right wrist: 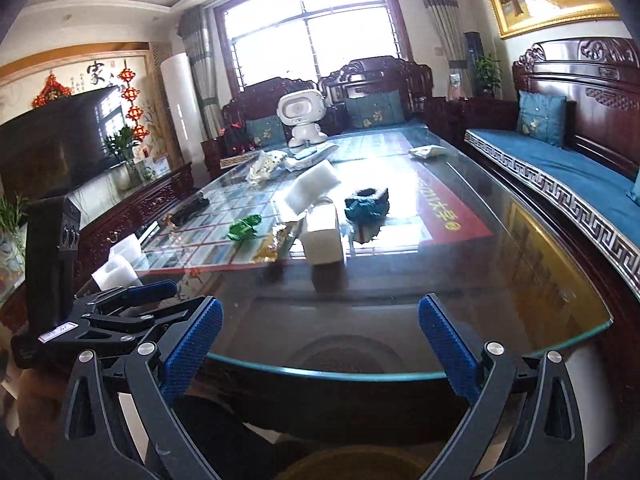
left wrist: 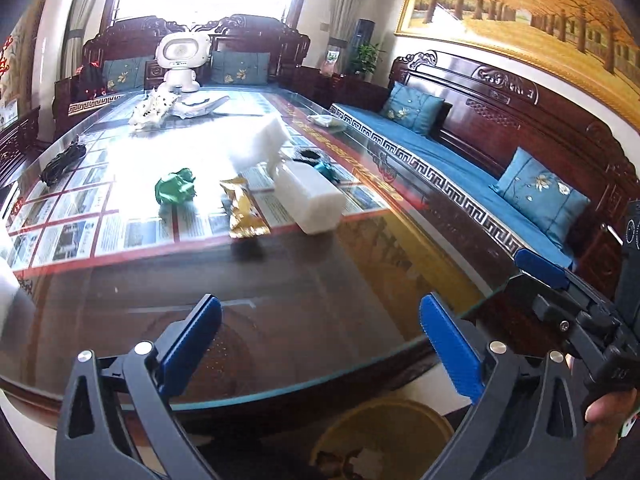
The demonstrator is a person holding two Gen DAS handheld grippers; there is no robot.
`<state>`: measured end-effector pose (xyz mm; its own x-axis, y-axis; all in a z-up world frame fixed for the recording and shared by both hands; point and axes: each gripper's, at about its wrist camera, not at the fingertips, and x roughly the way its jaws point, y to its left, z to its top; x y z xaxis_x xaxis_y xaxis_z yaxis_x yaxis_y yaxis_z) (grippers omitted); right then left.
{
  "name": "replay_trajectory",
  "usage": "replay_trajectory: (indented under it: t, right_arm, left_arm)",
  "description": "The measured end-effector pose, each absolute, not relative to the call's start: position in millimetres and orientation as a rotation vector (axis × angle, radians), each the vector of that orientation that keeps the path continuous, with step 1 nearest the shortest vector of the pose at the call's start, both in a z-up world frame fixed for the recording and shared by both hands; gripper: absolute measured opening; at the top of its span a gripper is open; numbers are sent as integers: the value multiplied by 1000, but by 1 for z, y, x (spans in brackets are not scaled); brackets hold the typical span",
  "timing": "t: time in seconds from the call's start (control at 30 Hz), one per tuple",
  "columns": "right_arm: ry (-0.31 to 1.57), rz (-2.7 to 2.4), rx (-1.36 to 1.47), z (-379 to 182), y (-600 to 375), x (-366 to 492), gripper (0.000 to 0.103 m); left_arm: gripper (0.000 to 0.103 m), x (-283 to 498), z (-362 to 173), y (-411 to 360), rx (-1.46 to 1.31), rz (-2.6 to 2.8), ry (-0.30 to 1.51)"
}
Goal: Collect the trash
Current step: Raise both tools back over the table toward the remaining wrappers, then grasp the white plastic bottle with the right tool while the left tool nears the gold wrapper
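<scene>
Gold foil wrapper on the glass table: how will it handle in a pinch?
The crinkled gold foil wrapper lies flat and looks empty, so it is probably very light and floppy. On the smooth glass tabletop it may skate if nudged. Lying so low, it leaves little edge for the fingers; it will likely crumple when gripped.

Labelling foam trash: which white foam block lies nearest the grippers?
The long block beside the gold wrapper; the other block sits farther back, tilted.

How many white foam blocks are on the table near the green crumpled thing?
2. One white foam block lies at the gold wrapper's right. The other sits tilted just behind it. More white pieces at the table's left edge may be foam too.
</scene>
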<state>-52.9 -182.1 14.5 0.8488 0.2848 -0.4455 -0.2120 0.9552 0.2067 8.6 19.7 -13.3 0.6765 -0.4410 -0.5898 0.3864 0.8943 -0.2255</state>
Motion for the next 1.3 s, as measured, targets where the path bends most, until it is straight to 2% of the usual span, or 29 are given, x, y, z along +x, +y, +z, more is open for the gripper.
replay_trajectory:
  t: [0.23, 0.43, 0.73, 0.8, 1.1, 1.17, 1.3]
  right_arm:
    - [472, 238, 75, 17, -169, -22, 95]
    - [605, 251, 205, 7, -170, 30, 95]
    - [730, 189, 122, -16, -148, 108, 94]
    - [738, 199, 83, -19, -139, 117, 85]
    - [810, 165, 8, -31, -125, 154, 80]
    - [835, 162, 6, -35, -125, 160, 76]
    - [890, 177, 52, -45, -130, 169, 55]
  left_arm:
    - [99, 41, -11, 31, -90, -428, 699]
    - [99, 73, -22, 37, -102, -391, 730]
    - [99, 109, -38, 50, -151, -354, 782]
    - [99, 114, -41, 53, -158, -349, 792]
    - [99, 124, -47, 52, -149, -358, 811]
    - [99, 126, -48, 51, -155, -363, 814]
    - [99, 129, -50, 48, -153, -371, 819]
